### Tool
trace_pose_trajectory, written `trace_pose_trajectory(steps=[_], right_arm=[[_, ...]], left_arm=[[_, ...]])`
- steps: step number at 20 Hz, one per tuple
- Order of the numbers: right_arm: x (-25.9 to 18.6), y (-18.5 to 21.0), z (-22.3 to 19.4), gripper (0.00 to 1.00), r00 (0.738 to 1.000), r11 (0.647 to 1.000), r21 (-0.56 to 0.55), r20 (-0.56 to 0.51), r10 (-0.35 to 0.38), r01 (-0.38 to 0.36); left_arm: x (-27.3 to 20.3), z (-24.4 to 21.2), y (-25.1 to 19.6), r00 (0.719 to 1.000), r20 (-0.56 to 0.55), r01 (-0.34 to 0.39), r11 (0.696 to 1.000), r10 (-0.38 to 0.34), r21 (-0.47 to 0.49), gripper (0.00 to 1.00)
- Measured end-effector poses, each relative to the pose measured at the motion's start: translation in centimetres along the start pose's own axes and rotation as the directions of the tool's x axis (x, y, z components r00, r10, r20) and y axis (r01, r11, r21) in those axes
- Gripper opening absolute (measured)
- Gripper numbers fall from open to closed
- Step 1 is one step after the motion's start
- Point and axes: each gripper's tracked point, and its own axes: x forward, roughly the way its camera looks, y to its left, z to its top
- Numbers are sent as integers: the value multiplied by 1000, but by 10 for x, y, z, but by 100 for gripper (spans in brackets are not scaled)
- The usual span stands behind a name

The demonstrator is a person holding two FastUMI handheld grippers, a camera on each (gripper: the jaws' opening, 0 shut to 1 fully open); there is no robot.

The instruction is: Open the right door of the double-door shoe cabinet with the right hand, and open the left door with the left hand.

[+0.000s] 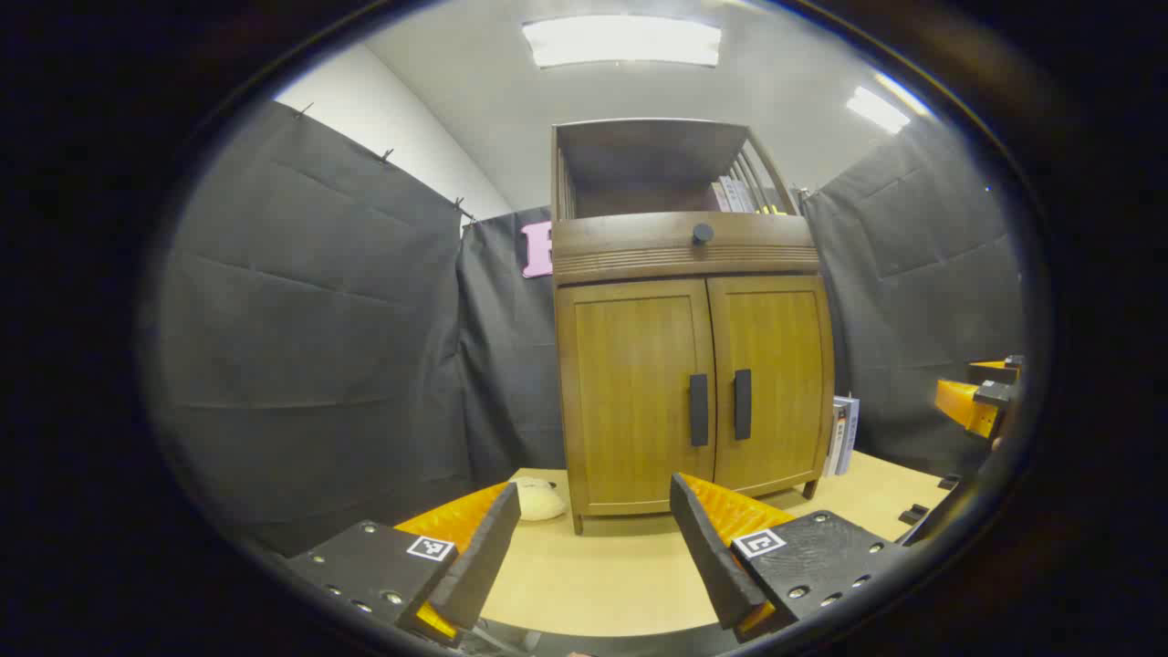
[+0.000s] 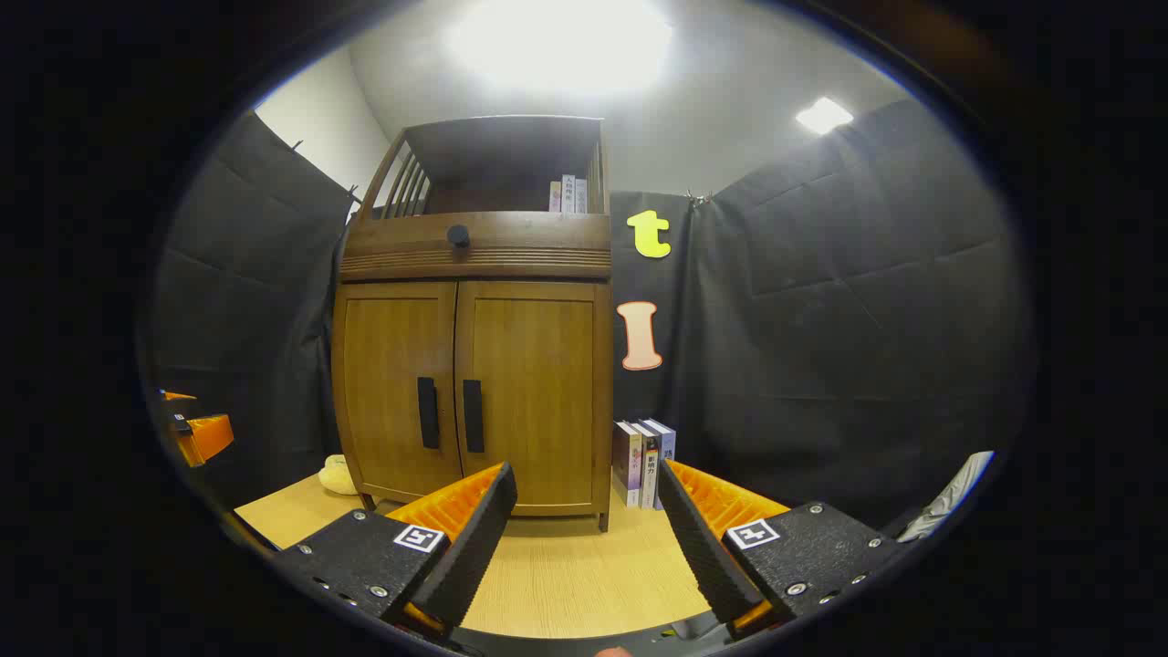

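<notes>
Both cameras sit low over the desk (image 1: 584,584) and look slightly upward at the front of the shoe cabinet (image 1: 689,365), from a little way back. The left gripper view stands off to the cabinet's left, so the cabinet falls right of centre, with its own jaws at the bottom edge. The right gripper view stands to the right, the cabinet (image 2: 474,383) left of centre. They share the cabinet's two shut doors, the upright books (image 2: 643,461) beside it, the desk top and the ceiling lights.
</notes>
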Motion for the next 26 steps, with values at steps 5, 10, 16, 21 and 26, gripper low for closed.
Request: trace_pose_trajectory(steps=[5, 10, 16, 21, 26], right_arm=[[5, 5, -3, 96, 1000, 1000, -3, -9, 0, 0], [11, 9, -2, 96, 1000, 1000, -3, -4, 1, -1], [32, 21, 5, 96, 1000, 1000, 5, 8, 17, -17], [68, 40, 28, 96, 996, 998, 25, 63, 63, -64], [111, 56, 37, 96, 992, 996, 23, 87, 87, -89]], left_arm=[[1, 1, 0, 1000, 3, -1, 1000, 1, -2, 100], [3, 2, 1, 1000, 8, -3, 1000, 3, -1, 100], [6, 4, 0, 1000, 18, 3, 1000, -3, -5, 94], [7, 5, 1, 1000, 20, -4, 1000, 4, -6, 100], [27, 13, 8, 999, 20, -29, 999, 30, -20, 100]])
